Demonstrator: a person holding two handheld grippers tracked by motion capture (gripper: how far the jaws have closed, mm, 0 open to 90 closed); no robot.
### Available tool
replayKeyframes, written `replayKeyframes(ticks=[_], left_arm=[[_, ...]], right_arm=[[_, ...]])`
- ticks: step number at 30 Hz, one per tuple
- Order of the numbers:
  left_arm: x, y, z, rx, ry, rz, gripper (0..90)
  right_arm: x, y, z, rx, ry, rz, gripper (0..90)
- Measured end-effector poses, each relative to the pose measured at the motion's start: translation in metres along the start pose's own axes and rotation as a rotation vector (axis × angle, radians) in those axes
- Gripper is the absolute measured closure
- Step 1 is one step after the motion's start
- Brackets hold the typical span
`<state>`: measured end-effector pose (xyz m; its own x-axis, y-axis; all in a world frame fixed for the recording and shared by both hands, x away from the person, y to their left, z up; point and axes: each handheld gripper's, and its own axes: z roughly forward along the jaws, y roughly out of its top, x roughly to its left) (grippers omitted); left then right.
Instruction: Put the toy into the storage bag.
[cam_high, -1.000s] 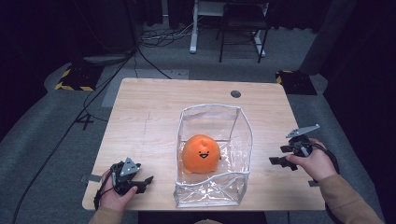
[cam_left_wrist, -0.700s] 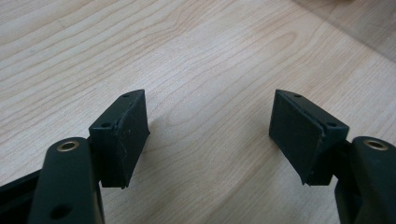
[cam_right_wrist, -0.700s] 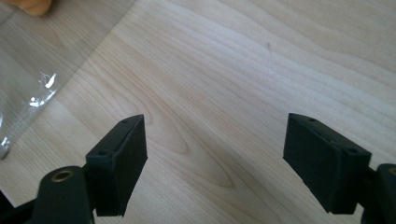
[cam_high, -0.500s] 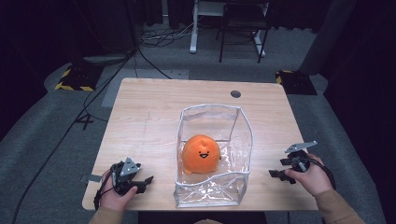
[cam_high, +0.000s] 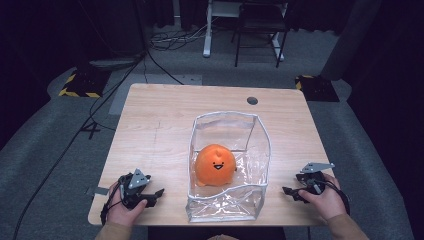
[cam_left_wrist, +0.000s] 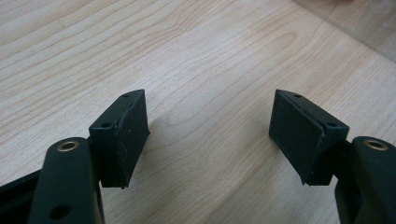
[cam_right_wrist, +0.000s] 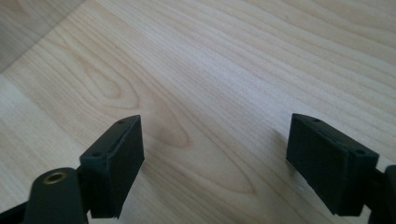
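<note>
A round orange plush toy with a small face (cam_high: 215, 164) sits inside a clear plastic bag (cam_high: 256, 150) that stands open-topped on the wooden table (cam_high: 165, 120). My left gripper (cam_high: 152, 195) rests low on the table at the front left, well apart from the bag, jaws open with bare wood between them (cam_left_wrist: 210, 126). My right gripper (cam_high: 291, 192) sits near the front right edge, to the right of the bag, also open over bare wood (cam_right_wrist: 215, 149).
A dark round cable hole (cam_high: 252, 100) lies near the table's far edge. Behind the table stand a chair and desk legs (cam_high: 257, 30) on grey floor, with cables (cam_high: 100, 110) trailing at left. Bare tabletop spans the far half and left side.
My right gripper has moved down and toward the front edge of the table, settling lower beside the bag. The left gripper, bag and toy have stayed put.
</note>
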<state>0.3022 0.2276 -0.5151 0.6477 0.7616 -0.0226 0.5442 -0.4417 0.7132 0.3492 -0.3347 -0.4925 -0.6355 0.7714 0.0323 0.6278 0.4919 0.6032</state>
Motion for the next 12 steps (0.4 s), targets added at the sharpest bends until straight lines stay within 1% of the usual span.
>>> replayKeyframes(ticks=[2, 4, 8, 9, 12], left_arm=[[0.0, 0.0, 0.0, -0.001, -0.001, 0.0, 28.7], [0.0, 0.0, 0.0, 0.0, 0.0, 0.0, 28.7], [0.0, 0.0, 0.0, 0.0, 0.0, 0.0, 28.7], [0.0, 0.0, 0.0, 0.0, 0.0, 0.0, 28.7], [0.0, 0.0, 0.0, 0.0, 0.0, 0.0, 28.7]], right_arm=[[0.002, -0.002, 0.002, -0.032, -0.018, -0.007, 16.9], [0.004, -0.005, 0.006, -0.063, -0.047, -0.021, 13.3], [0.006, -0.01, 0.014, -0.14, -0.067, 0.004, 2.2], [0.006, -0.01, 0.016, -0.152, -0.073, 0.007, 1.1], [0.006, -0.01, 0.016, -0.151, -0.073, 0.006, 1.1]])
